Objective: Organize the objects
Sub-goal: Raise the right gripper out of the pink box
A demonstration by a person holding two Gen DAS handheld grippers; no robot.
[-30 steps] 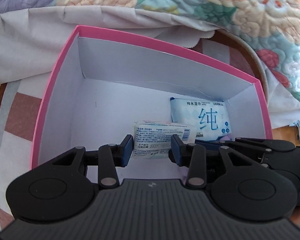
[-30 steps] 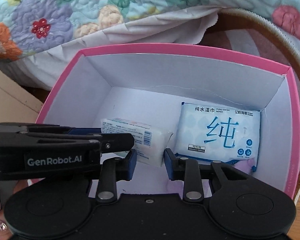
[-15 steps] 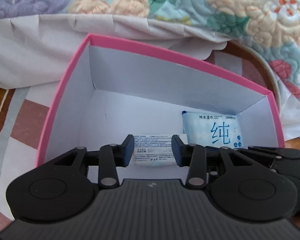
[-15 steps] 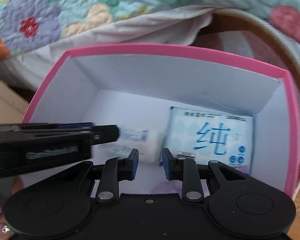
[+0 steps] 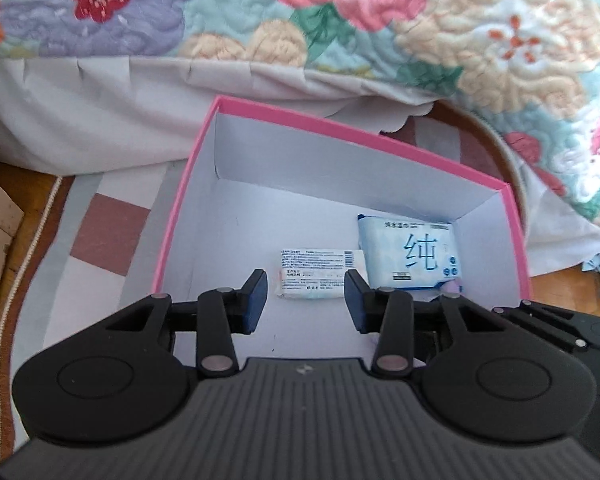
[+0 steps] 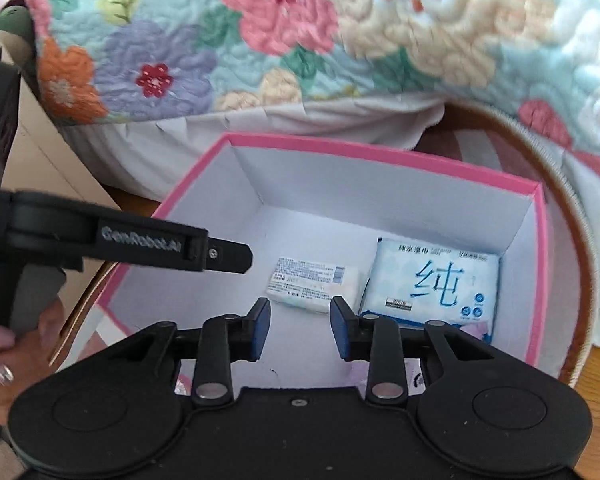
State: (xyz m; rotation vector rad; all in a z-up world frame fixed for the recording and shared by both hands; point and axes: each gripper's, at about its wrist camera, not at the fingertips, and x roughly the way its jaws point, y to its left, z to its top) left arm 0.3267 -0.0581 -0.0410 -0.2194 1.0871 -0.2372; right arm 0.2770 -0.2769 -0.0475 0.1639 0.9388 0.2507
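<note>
The pink box (image 5: pixel 168 216) stands open at the top, and most of its white floor is bare on the left and toward the near side. Two packs take up the far right part: a small white pack (image 5: pixel 320 274) just beside a larger blue wipes pack (image 5: pixel 412 252), which lies against the right wall near the far right corner. Beyond the far wall a flowered quilt (image 6: pixel 260 40) overhangs, and in the right wrist view the left gripper (image 6: pixel 228 256) reaches over the box's left rim.

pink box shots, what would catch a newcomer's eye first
The pink box with its white inside stands open in the middle. Two packs lie on its floor: a blue wet wipes pack at the far right corner and a small white pack beside it. Behind, a bright floral quilt fills the top.
</note>
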